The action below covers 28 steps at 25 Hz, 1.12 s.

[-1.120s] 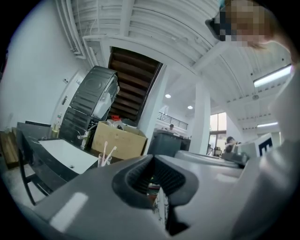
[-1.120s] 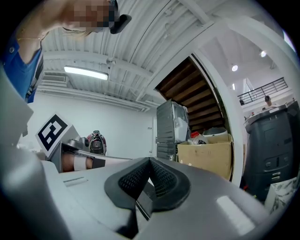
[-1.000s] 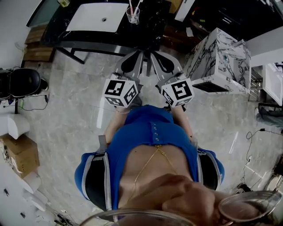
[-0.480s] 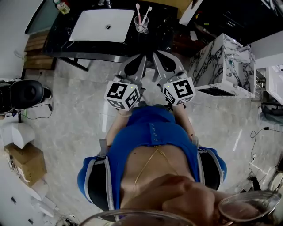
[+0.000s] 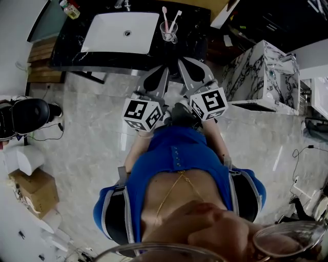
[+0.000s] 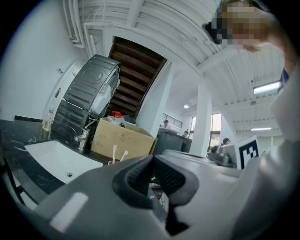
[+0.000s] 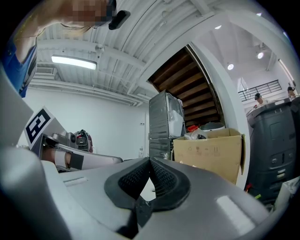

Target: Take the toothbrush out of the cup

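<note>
Both grippers have been carried forward since a second ago, and in the head view the counter and cup now sit lower and closer to them.

Nearest is the person's blue button-front top (image 5: 174, 158), above a pale grey marble-tile floor (image 5: 92, 138). Just ahead, the left gripper (image 5: 160, 77) and right gripper (image 5: 188, 71) are held level, side by side. Their tips reach the front edge of a black veined stone counter (image 5: 66, 51). Each gripper's own view shows its ribbed black pads met at the tips, with nothing between them.

Set into the counter is a white rectangular sink basin (image 5: 120, 33) with a chrome tap (image 6: 83, 138) at its back. Just right of the basin stands a clear plastic cup (image 5: 169, 35), ahead of the gap between the two grippers and apart from both. A pink toothbrush (image 5: 165, 14) and a white toothbrush (image 5: 176, 17) stand in it, heads up and leaning apart. In the left gripper view the two brush heads poke up over the left jaw, to the left of the closed tips. The right gripper view does not show the cup.

A white cabinet with black marble veining (image 5: 261, 66) stands to the right of the counter, and a black padded chair (image 5: 25, 115) sits on the floor at the left. Farther back are a large brown cardboard box (image 6: 122, 140) behind the counter, the dark wooden underside of a staircase (image 6: 133, 75) and a white ribbed ceiling (image 7: 154, 28).
</note>
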Each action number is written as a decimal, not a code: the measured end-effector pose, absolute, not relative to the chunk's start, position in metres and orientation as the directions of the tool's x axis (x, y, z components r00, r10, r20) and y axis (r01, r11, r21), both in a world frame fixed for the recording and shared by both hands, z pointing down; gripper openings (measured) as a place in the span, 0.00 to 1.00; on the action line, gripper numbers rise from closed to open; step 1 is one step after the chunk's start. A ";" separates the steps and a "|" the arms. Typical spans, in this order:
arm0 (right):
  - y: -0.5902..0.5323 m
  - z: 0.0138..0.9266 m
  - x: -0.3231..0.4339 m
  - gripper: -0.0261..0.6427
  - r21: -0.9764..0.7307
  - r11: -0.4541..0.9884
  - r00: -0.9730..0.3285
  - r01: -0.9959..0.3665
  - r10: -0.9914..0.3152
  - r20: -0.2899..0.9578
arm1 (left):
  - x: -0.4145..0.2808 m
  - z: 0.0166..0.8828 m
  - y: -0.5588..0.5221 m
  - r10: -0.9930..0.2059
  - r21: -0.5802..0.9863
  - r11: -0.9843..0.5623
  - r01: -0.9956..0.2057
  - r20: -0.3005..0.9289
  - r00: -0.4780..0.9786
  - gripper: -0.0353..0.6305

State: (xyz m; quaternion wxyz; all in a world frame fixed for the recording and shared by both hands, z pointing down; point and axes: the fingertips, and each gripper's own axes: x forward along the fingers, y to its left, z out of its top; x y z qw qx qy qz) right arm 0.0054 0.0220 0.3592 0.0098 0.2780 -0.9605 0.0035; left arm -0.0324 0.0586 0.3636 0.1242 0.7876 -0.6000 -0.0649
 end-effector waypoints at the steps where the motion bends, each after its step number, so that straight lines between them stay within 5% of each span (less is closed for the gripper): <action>1: 0.018 0.360 0.003 0.04 -0.001 0.847 -0.847 -0.532 -0.532 0.024 | -0.035 0.365 0.055 -0.963 0.275 -0.244 -0.930 0.048 0.267 0.06; 28: -0.137 0.376 0.004 0.04 -0.006 0.841 -0.838 -0.541 -0.538 0.094 | -0.060 0.383 -0.119 -0.968 0.288 -0.178 -0.941 0.118 0.220 0.06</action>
